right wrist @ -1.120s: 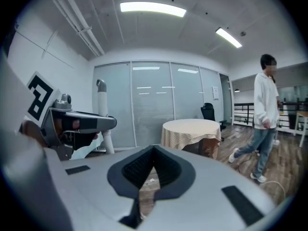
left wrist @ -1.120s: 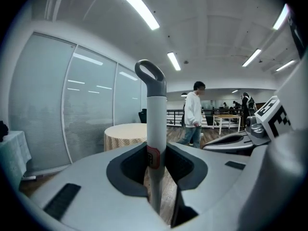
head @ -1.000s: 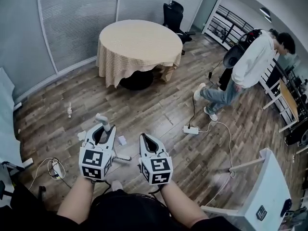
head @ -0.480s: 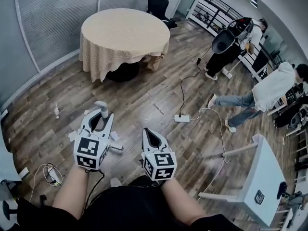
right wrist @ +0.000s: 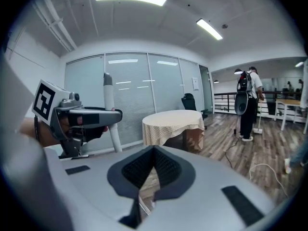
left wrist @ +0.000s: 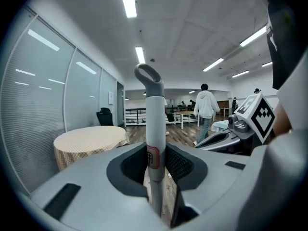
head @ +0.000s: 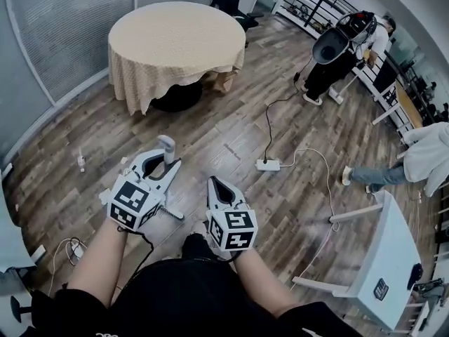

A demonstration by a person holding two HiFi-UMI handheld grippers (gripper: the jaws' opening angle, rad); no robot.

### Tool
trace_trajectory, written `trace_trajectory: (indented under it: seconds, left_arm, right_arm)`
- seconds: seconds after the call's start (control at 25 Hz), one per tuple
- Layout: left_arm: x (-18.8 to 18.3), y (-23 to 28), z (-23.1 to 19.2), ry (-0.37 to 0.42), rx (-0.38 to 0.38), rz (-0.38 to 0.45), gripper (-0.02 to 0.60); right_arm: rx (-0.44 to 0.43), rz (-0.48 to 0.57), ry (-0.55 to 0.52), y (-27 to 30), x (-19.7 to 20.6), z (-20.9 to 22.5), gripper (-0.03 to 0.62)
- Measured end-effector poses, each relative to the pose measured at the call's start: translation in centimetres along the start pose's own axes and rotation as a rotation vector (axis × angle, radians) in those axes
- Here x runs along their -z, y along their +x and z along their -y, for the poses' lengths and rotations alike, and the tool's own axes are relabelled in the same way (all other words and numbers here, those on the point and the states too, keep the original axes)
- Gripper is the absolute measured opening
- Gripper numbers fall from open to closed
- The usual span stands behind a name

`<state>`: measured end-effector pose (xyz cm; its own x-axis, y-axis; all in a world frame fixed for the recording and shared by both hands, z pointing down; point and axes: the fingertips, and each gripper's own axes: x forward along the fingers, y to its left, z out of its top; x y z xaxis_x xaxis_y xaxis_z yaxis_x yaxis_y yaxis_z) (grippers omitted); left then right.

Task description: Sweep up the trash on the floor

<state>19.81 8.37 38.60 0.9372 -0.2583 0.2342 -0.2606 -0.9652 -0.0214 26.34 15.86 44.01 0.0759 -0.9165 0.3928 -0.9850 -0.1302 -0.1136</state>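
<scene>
My left gripper (head: pixel 163 166) is shut on a grey upright handle (head: pixel 166 146) with a looped top; the same handle (left wrist: pixel 155 143) stands between the pads in the left gripper view. A thin rod (head: pixel 172 213) runs off below that gripper. The handle's lower end is hidden. My right gripper (head: pixel 212 184) sits beside it, shut, with nothing seen between its pads (right wrist: pixel 166 165). In the right gripper view, the left gripper (right wrist: pixel 89 117) and the handle (right wrist: pixel 109 109) show at the left. Trash on the wood floor: a white scrap (head: pixel 105 196) and a small bottle (head: pixel 81 163).
A round table with a beige cloth (head: pixel 175 41) stands ahead. A power strip (head: pixel 267 165) and its cable lie on the floor to the right. A white table (head: pixel 382 258) is at the right, a cable coil (head: pixel 70 248) at the left. Two people (head: pixel 337 48) (head: pixel 421 160) are at the far right.
The left gripper has tilted and carried the handle forward and to the right. The person in white has walked to the right edge. The view has turned a little.
</scene>
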Motion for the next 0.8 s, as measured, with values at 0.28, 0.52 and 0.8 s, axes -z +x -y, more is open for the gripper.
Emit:
trace_trajectory:
  seconds: [0.28, 0.52, 0.8]
  left_arm:
    - [2.9, 7.9, 0.7, 0.016, 0.063, -0.137, 0.097]
    - [9.6, 12.9, 2.6, 0.111, 0.184, -0.325, 0.095]
    - [15.6, 16.1, 3.9, 0.218, 0.335, -0.502, 0.094]
  right_arm:
    - [0.004, -0.053, 0.063, 3.2, 0.7, 7.4, 0.012]
    - [0.005, -0.127, 0.113, 5.1, 2.4, 12.7, 0.014]
    - [0.013, -0.194, 0.123, 6.6, 4.0, 16.4, 0.014]
